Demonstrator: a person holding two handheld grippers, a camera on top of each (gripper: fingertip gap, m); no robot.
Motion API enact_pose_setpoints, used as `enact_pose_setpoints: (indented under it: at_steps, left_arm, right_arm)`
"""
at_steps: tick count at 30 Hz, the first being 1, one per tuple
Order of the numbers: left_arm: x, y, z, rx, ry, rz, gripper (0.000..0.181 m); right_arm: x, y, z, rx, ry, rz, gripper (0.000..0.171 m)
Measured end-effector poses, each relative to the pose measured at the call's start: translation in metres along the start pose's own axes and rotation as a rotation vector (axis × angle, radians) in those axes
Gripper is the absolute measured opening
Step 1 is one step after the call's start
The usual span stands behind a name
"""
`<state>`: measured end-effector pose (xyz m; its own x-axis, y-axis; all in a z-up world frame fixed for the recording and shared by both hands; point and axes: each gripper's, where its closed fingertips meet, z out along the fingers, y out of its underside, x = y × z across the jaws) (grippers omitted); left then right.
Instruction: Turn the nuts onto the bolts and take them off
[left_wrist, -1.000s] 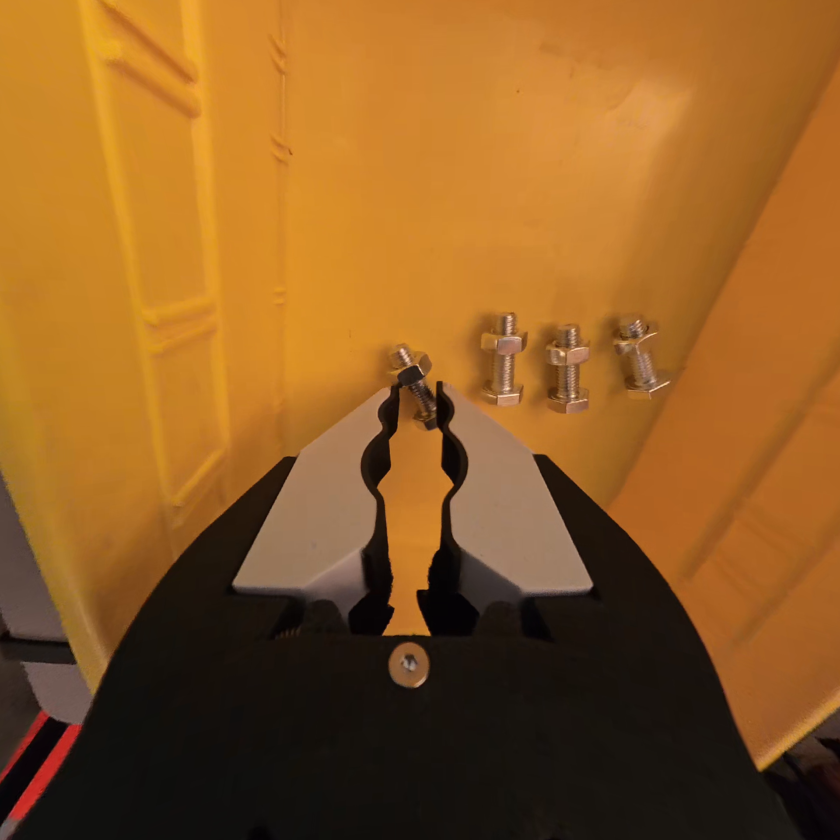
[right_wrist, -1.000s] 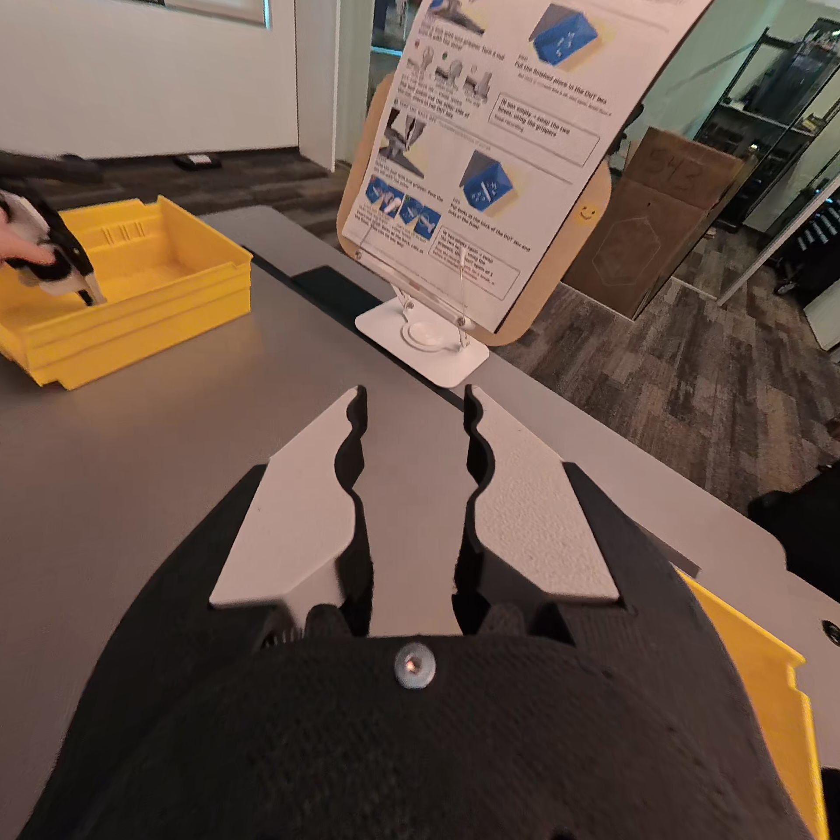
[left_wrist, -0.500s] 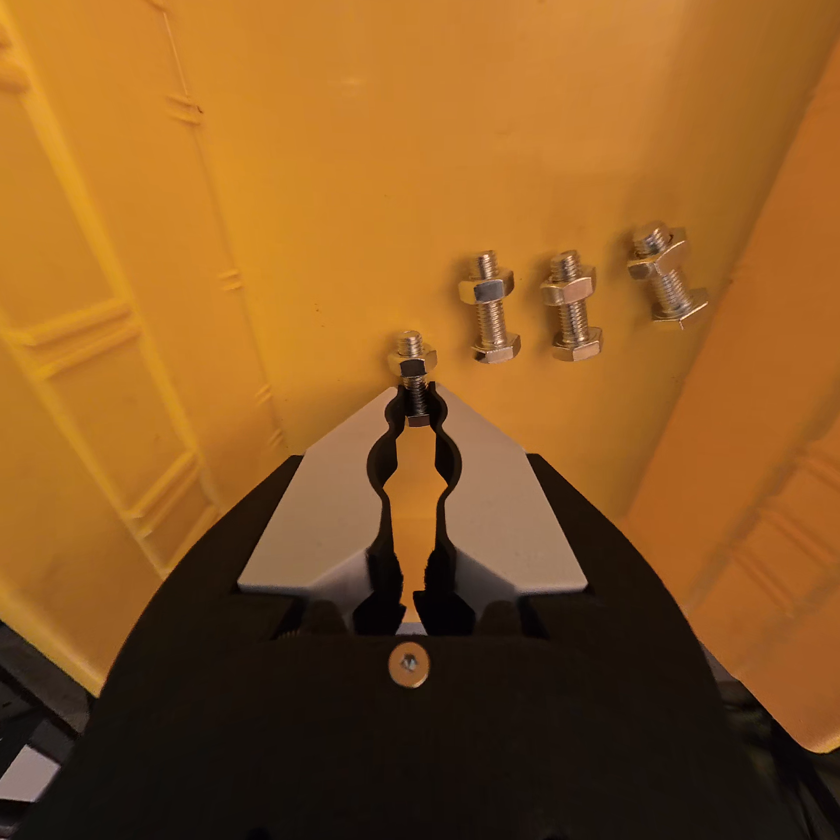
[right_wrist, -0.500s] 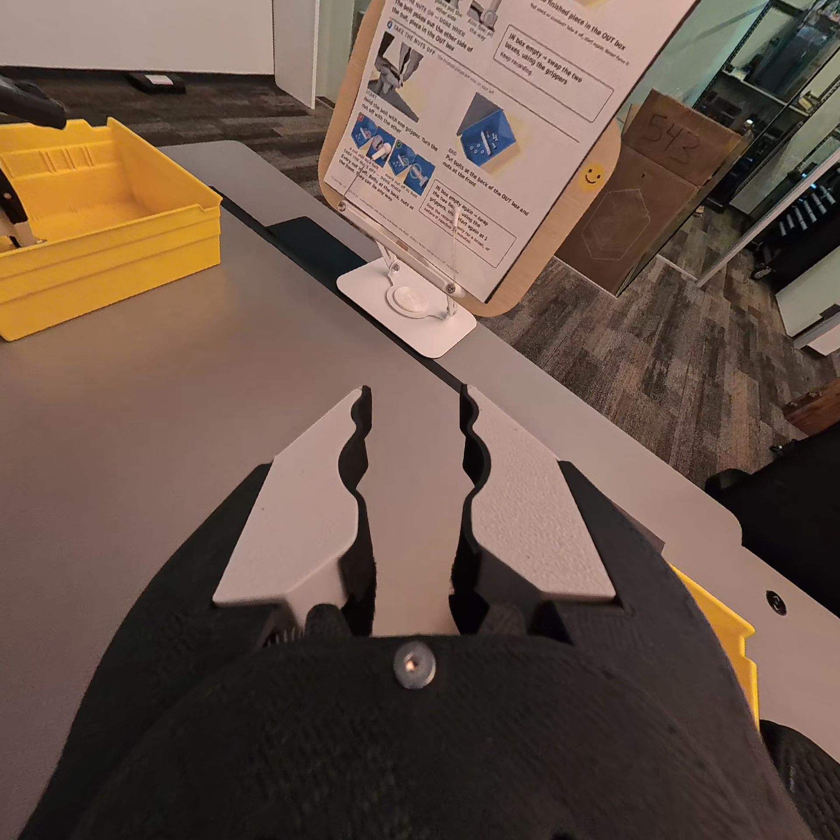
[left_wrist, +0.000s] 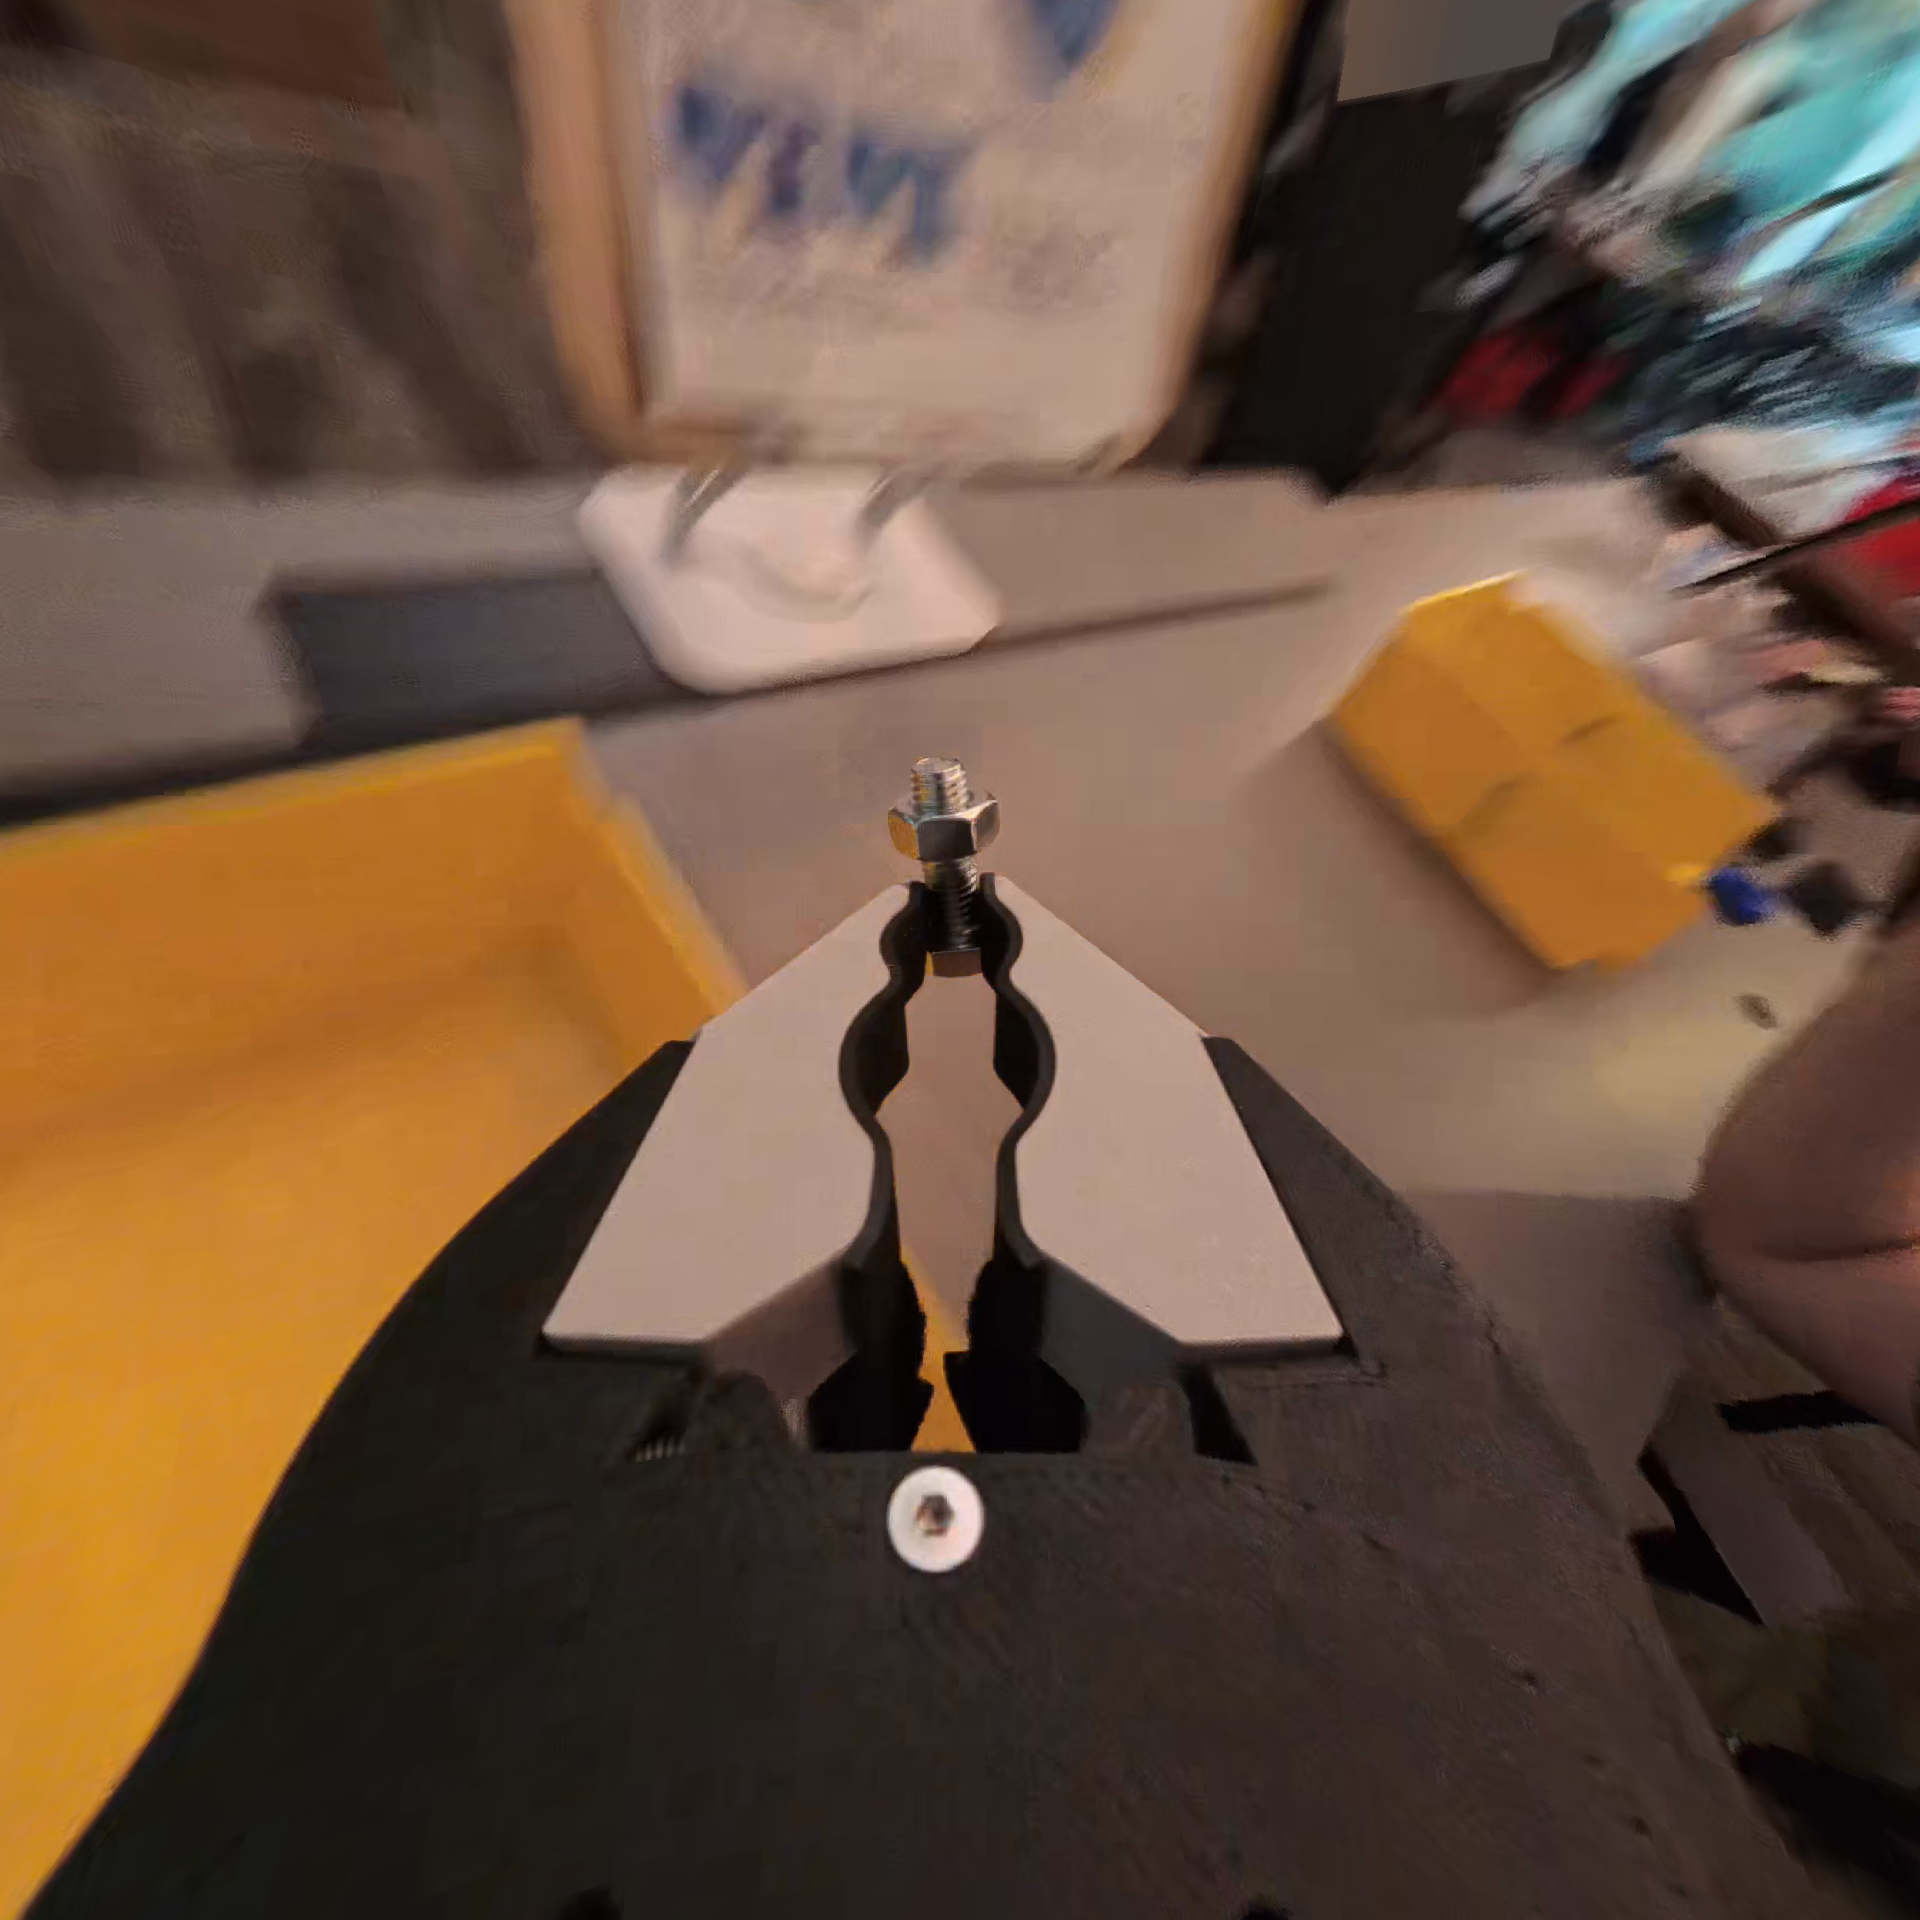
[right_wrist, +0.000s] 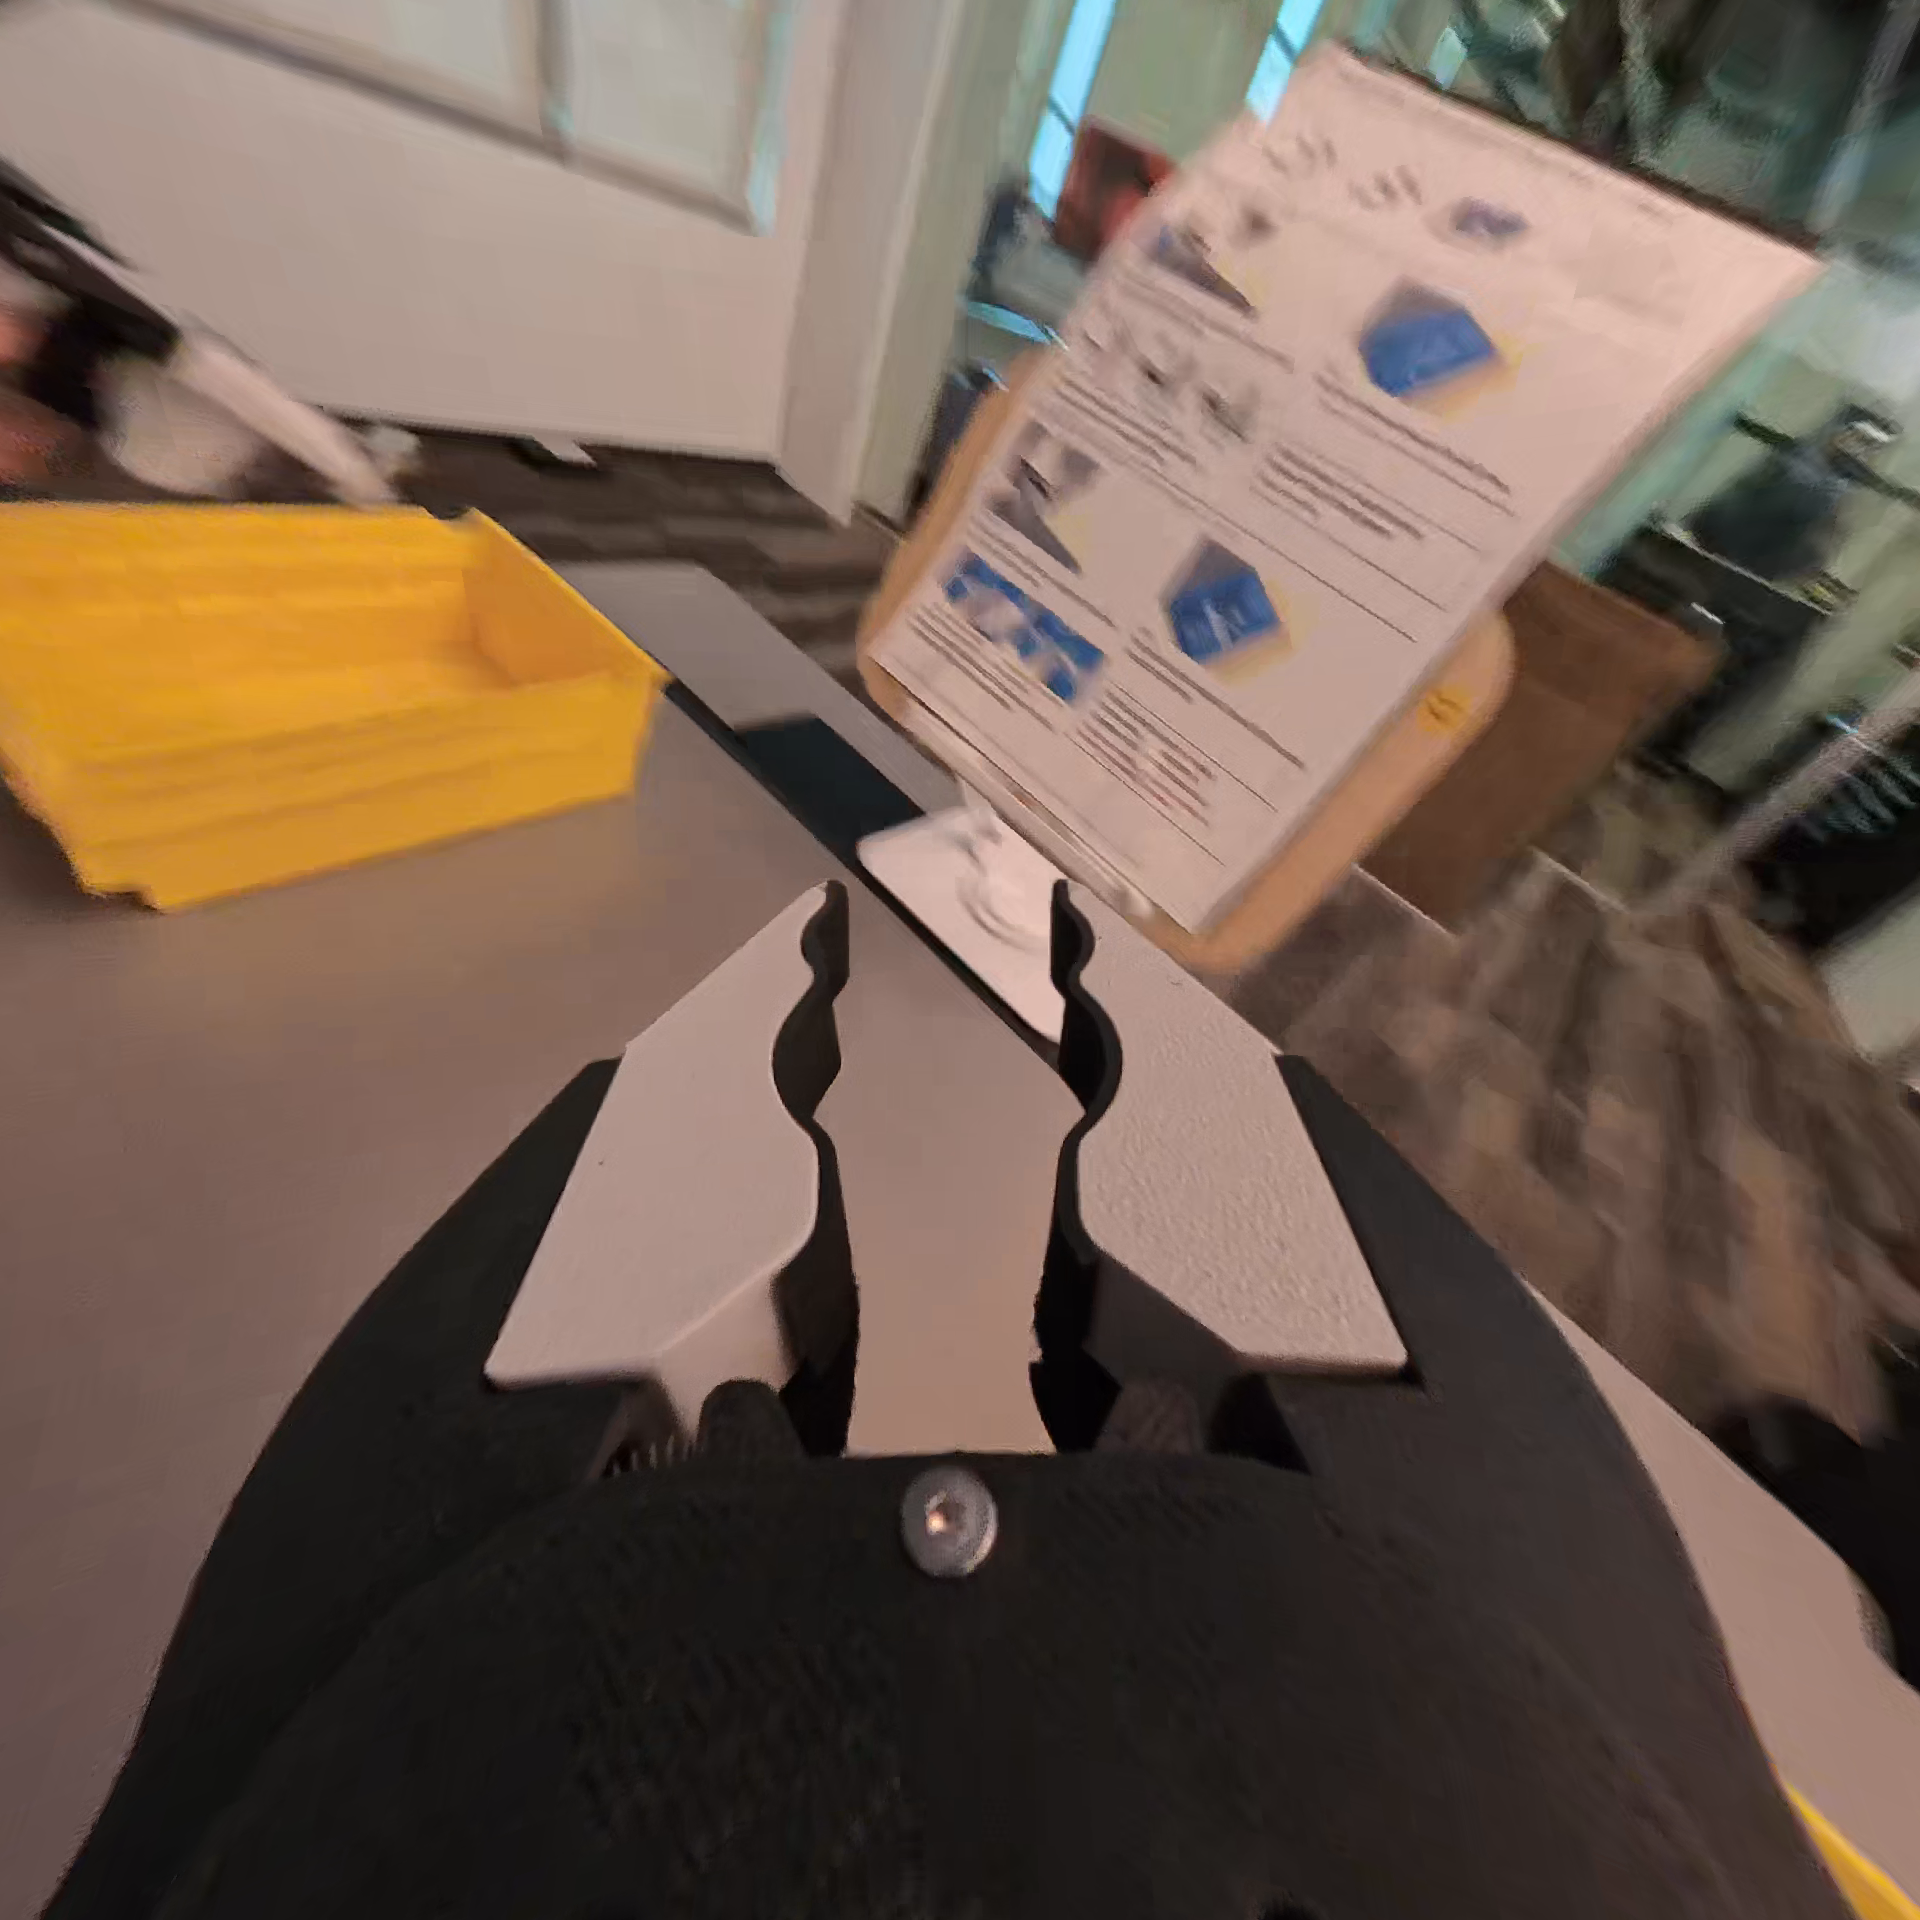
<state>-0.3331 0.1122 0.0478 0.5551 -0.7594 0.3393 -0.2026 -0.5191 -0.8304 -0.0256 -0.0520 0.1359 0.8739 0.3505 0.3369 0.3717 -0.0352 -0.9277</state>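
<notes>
My left gripper is shut on a steel bolt by its shank, near the head. The bolt points forward, with a hex nut threaded near its far end. I hold it in the air above the grey table, just past the corner of a yellow bin at the left. My right gripper is open and empty above the table. The left gripper shows blurred at the far left of the right wrist view, above the same yellow bin.
An instruction sheet on a white stand stands at the table's back edge; it also shows in the left wrist view. A second yellow bin sits at the right. A person's arm is at the right edge. There is about 35 cm between the tips of the two grippers.
My left gripper has closed on the bolt with its nut and lifted it out of the yellow bin into the air. My right gripper has swung a little and stays open.
</notes>
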Motion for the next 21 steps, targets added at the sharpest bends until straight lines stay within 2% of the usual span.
enact_pose_setpoints:
  at_steps: [1, 3, 5, 7, 10, 14, 18, 21]
  left_arm:
    - [0.031, -0.016, 0.004, 0.086, 0.089, 0.059, 0.007]
    - [0.092, -0.031, 0.018, 0.181, 0.26, 0.186, 0.007]
    - [0.143, -0.033, 0.036, 0.232, 0.394, 0.282, 0.007]
    - [0.183, -0.03, 0.056, 0.264, 0.489, 0.309, 0.007]
    - [0.226, -0.024, 0.081, 0.299, 0.572, 0.349, 0.007]
    - [0.257, -0.023, 0.107, 0.325, 0.561, 0.499, 0.007]
    - [0.259, -0.023, 0.118, 0.357, 0.468, 0.589, 0.007]
    - [0.258, -0.024, 0.112, 0.386, 0.423, 0.639, 0.007]
  right_arm:
    - [-0.015, -0.009, 0.005, 0.068, -0.078, 0.02, 0.039]
    - [-0.044, -0.024, 0.013, 0.183, -0.234, 0.097, 0.042]
    - [-0.064, -0.033, 0.021, 0.272, -0.351, 0.195, 0.053]
    - [-0.075, -0.038, 0.03, 0.342, -0.413, 0.26, 0.066]
    - [-0.076, -0.034, 0.039, 0.372, -0.443, 0.298, 0.072]
    - [-0.053, -0.026, 0.04, 0.38, -0.381, 0.318, 0.068]
    - [-0.053, -0.019, 0.036, 0.362, -0.417, 0.294, 0.042]
    - [-0.058, -0.013, 0.04, 0.32, -0.413, 0.268, 0.042]
